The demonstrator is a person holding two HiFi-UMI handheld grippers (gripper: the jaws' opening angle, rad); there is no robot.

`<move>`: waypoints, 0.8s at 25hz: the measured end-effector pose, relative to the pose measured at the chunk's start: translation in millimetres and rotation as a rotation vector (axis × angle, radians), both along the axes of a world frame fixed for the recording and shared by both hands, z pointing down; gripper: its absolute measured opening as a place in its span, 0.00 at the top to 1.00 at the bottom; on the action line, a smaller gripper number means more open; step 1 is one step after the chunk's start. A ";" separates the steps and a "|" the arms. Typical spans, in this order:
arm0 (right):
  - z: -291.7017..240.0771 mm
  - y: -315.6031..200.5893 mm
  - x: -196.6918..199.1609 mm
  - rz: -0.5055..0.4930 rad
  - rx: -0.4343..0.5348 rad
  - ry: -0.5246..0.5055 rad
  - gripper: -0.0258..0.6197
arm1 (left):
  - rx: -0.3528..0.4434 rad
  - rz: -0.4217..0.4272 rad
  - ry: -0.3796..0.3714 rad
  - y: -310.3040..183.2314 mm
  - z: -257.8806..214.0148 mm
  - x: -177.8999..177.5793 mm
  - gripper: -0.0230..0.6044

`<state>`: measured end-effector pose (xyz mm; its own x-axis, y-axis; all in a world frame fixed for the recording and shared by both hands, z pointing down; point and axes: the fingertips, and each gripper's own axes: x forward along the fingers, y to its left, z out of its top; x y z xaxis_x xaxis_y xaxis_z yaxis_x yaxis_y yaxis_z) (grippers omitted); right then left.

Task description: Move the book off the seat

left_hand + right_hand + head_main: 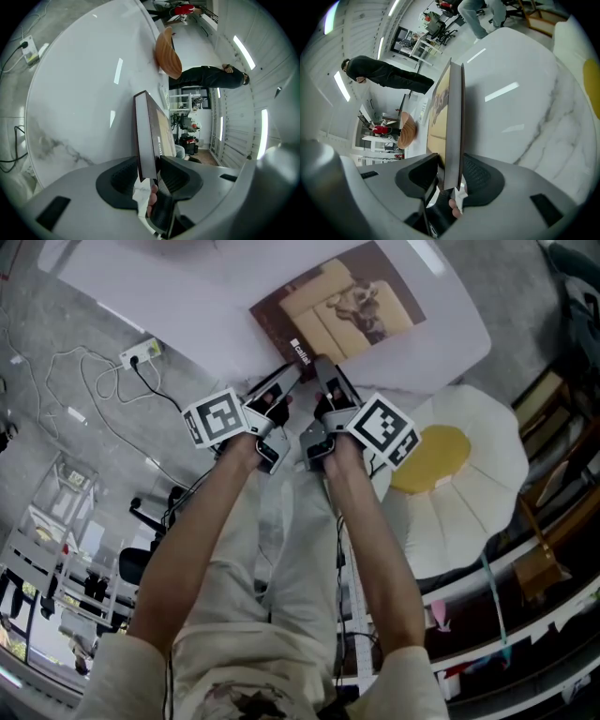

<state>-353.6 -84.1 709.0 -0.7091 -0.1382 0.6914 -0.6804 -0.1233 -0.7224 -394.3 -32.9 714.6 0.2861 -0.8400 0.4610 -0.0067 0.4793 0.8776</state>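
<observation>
Head view: grips near edge of book (342, 310) with left gripper (286, 381), jaws partway closed, pads pressed on both covers. Holds book cover-up over white marble table (187, 296). Clamps same edge with right gripper (323, 369), same half-closed pinch. Shows yellow-centred seat cushion (478, 474) far right, apart from book.
</observation>
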 end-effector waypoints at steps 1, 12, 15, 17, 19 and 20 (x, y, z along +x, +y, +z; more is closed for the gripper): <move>1.9 -0.4 1.2 -0.004 -0.001 0.017 0.73 | -0.001 0.004 -0.002 -1.8 0.5 1.3 0.73; 14.2 14.8 -3.6 -0.096 -0.016 0.171 0.73 | -0.102 0.014 -0.084 -0.8 16.1 -5.7 0.87; 14.2 14.6 -2.5 -0.092 -0.016 0.171 0.73 | -0.113 0.014 -0.091 1.6 18.4 -6.6 0.87; 14.2 15.8 -0.2 -0.095 -0.016 0.175 0.73 | -0.123 0.012 -0.091 4.3 20.9 -6.7 0.87; 14.1 16.8 3.7 -0.096 -0.016 0.178 0.73 | -0.128 0.005 -0.088 5.5 21.2 -6.9 0.87; 14.2 17.0 6.2 -0.096 -0.015 0.181 0.73 | -0.128 0.002 -0.089 5.2 20.3 -6.8 0.87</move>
